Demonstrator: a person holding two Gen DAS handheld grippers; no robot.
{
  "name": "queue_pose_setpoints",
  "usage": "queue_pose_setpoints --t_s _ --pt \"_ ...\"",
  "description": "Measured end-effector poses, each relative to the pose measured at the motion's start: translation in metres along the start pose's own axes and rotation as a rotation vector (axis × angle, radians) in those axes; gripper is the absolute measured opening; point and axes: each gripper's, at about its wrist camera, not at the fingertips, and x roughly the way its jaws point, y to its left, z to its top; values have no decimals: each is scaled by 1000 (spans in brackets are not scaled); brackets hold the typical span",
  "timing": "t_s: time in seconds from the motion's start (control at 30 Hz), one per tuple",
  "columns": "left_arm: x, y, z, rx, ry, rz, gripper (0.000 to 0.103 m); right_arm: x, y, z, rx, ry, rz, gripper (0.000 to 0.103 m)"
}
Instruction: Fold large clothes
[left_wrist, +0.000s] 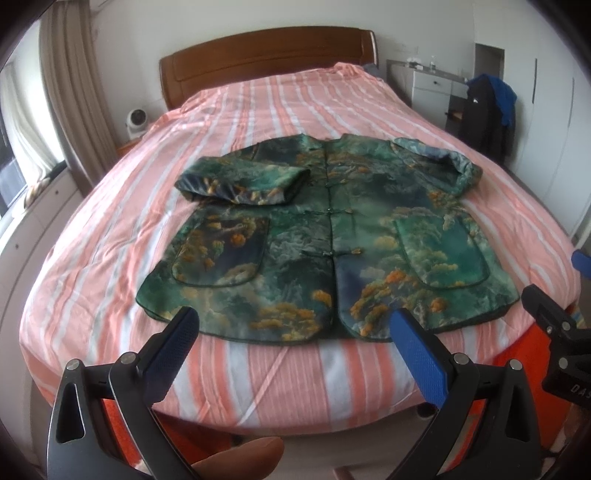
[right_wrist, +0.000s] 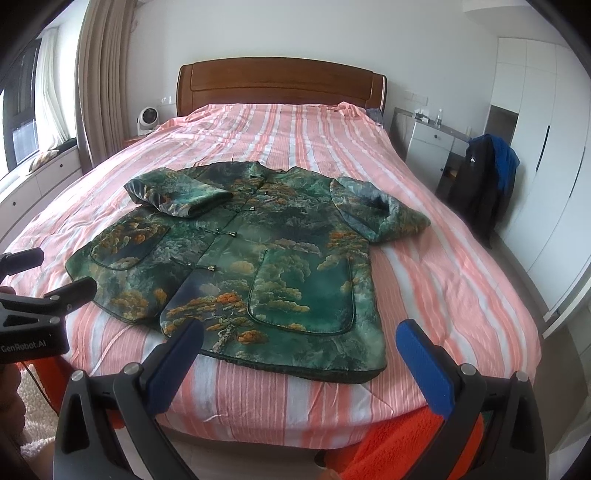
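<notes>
From the left wrist camera, the green printed jacket lies front-up and flat on the bed, which is covered by a pink and white striped quilt. Its hem is at the near edge and its collar points toward the far wooden headboard. The left sleeve is folded in across the chest; the right sleeve is bent back near the shoulder. Two patch pockets sit on the front, a left pocket and a right pocket; both lie flat, and whether anything is inside cannot be told. The left gripper hangs just short of the hem with its blue-padded tongs spread wide and nothing between them. At the right edge, part of the right gripper shows, too little to judge its tongs there. A white drawer unit stands far right, small items on top, drawers closed.

From the right wrist camera, the jacket sits left of centre on the bed, hem near. The right gripper hovers above the near right corner of the hem, tongs spread apart, empty. The left gripper shows at the left edge. A dark and blue garment hangs beside the drawer unit. A small white fan stands far left.
</notes>
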Motion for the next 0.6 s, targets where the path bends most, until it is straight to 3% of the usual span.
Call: queue_pose_setpoints --t_s 0.6 --pt "2 -3 -1 5 10 2 103 0 -2 1 3 3 -12 103"
